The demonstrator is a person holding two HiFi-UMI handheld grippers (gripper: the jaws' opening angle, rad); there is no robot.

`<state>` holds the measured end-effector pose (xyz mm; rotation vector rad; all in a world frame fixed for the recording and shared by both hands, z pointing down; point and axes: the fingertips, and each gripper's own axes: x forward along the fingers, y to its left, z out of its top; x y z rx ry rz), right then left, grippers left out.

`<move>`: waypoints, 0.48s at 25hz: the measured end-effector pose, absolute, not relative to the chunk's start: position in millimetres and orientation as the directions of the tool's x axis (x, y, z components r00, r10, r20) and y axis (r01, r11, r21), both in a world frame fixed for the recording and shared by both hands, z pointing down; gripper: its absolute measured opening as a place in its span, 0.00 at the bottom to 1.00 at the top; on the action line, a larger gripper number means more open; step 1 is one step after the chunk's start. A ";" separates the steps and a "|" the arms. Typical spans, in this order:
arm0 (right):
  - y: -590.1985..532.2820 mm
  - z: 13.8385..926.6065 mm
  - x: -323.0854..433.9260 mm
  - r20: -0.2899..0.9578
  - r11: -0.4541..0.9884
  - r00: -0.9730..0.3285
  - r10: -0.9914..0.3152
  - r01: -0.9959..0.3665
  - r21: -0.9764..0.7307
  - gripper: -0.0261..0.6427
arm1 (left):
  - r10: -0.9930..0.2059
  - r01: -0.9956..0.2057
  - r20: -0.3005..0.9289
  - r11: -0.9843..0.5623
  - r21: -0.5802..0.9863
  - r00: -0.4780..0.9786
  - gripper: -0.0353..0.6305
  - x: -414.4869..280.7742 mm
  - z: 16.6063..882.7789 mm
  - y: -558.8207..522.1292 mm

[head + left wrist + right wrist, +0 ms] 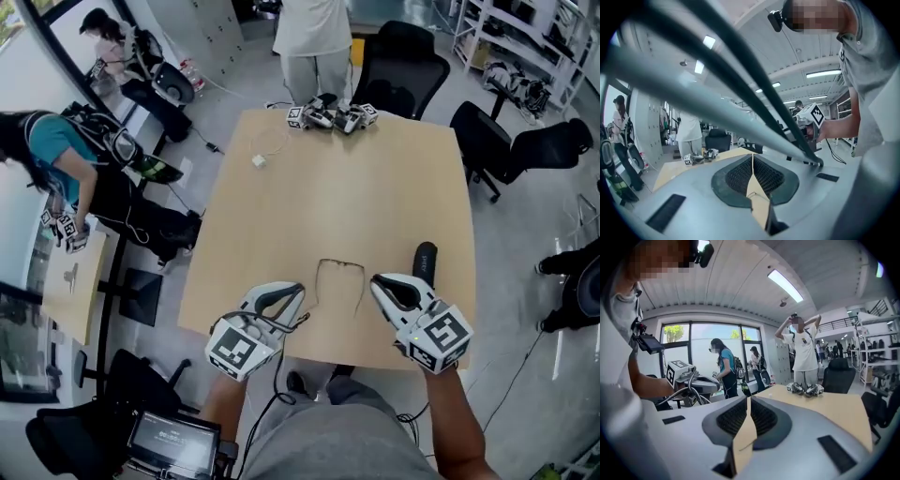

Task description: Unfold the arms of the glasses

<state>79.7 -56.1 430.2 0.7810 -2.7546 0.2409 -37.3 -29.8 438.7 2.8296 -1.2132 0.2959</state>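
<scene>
Thin wire-framed glasses (338, 263) lie on the wooden table (337, 187) near its front edge. Both arms stand out from the front and point toward me. My left gripper (297, 290) rests just left of the left arm's tip, and my right gripper (378, 281) sits just right of the right arm. Each is apart from the frame. In the left gripper view the left gripper (752, 162) has its jaws closed together with nothing between them. The right gripper (748, 405) looks the same in its own view. I cannot make out the glasses clearly in either gripper view.
A black oblong case (425, 260) lies right of the glasses. Two spare grippers (330, 114) and a white cable (260, 157) sit at the far edge, where a person (312, 37) stands. Black office chairs (403, 66) ring the table. Dark cables (754, 79) cross the left gripper view.
</scene>
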 end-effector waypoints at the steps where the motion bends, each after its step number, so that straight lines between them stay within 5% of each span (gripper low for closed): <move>1: -54.1 419.5 73.1 0.278 0.848 -0.825 -0.492 -0.527 -0.065 0.08 | -0.719 -0.723 0.168 -0.689 -0.044 0.675 0.07 -42.4 426.3 -30.1; 12: 28.8 326.1 7.1 0.121 0.854 -0.846 -0.520 -0.513 0.086 0.08 | -0.739 -0.729 -0.008 -0.663 -0.171 0.674 0.07 -106.1 344.3 43.1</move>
